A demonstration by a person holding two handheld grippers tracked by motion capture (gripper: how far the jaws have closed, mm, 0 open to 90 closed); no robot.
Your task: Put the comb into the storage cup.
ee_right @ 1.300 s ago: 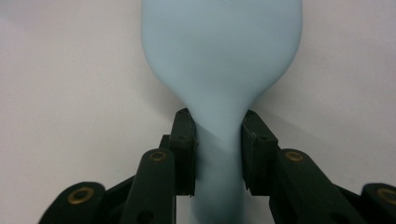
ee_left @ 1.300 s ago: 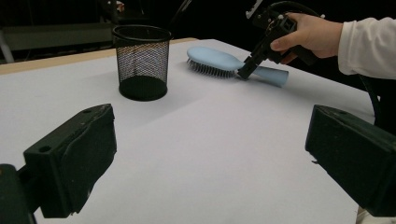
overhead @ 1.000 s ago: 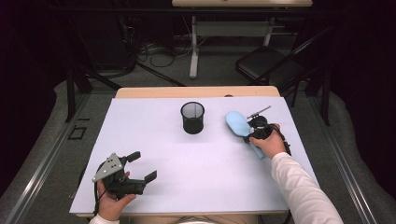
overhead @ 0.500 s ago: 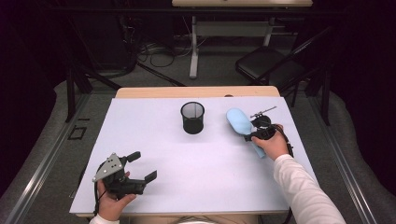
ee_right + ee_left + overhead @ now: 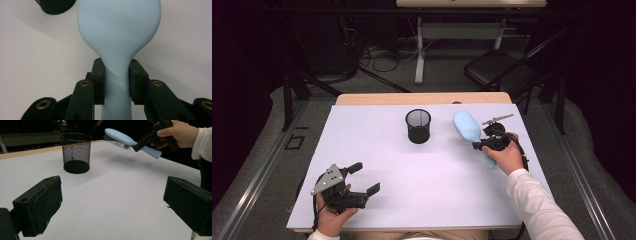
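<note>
Above the table (image 5: pixel 377 150), at 3 o'clock from the mesh cup (image 5: pixel 418 126), the right gripper (image 5: pixel 488 144) clamps the light, stiff, likely slippery hairbrush (image 5: pixel 466 126) at its neck; the left gripper (image 5: pixel 364 179) gapes wide.

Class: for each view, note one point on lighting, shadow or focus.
High view: bright white table, surroundings dark. Left gripper view: hairbrush casts a soft shadow on the table; near jaws slightly soft. Right gripper view: hairbrush back evenly lit, mesh cup at the edge blurred.
</note>
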